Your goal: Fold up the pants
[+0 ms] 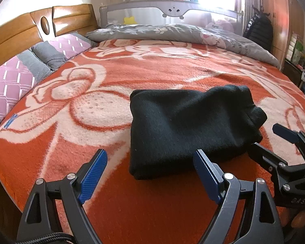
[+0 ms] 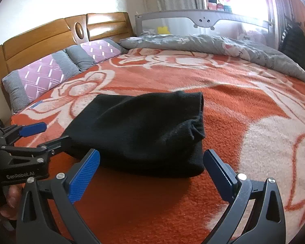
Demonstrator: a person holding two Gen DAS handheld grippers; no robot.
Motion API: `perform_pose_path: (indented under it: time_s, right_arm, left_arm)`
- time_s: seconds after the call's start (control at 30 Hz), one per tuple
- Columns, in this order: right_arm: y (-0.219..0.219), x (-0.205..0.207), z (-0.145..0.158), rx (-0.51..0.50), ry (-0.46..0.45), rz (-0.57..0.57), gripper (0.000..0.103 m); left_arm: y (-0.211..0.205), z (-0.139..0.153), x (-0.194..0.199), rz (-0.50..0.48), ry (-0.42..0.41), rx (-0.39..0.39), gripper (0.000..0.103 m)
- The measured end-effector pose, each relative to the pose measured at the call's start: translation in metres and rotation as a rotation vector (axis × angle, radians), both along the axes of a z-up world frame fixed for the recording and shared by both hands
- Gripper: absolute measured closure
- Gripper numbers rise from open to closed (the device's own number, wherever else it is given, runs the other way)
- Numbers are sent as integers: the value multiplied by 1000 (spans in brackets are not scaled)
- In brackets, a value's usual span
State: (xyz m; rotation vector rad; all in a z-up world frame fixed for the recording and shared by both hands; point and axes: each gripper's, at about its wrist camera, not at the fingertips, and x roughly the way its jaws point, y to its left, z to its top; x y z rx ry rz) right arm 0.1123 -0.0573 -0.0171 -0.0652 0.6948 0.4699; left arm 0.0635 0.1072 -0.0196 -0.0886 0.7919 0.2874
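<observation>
The black pants (image 1: 183, 126) lie folded into a thick rectangular bundle on the orange-and-white blanket (image 1: 91, 109). My left gripper (image 1: 150, 153) is open just before the bundle's near edge, with nothing between its blue pads (image 1: 93, 172). At the bundle's right end, the right gripper (image 1: 266, 137) is also open, one finger close against the cloth. In the right wrist view the pants (image 2: 142, 130) fill the middle. The right gripper (image 2: 152, 152) stands open at their near edge, and the left gripper (image 2: 55, 132) stands open at their left end.
Pink-and-grey pillows (image 1: 16, 81) line the wooden headboard (image 1: 20, 32) on the left. A grey patterned quilt (image 1: 172, 32) lies bunched along the far side under a grey bed rail (image 1: 172, 10). A hand (image 2: 10, 199) grips the left gripper's handle.
</observation>
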Motion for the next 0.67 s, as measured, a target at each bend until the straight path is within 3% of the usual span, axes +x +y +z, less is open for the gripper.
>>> perform_pose_path:
  time_s: [0.67]
  right_arm:
    - [-3, 2, 2, 19, 9, -5, 1]
  left_arm:
    - [-2, 2, -1, -6, 0, -6, 16]
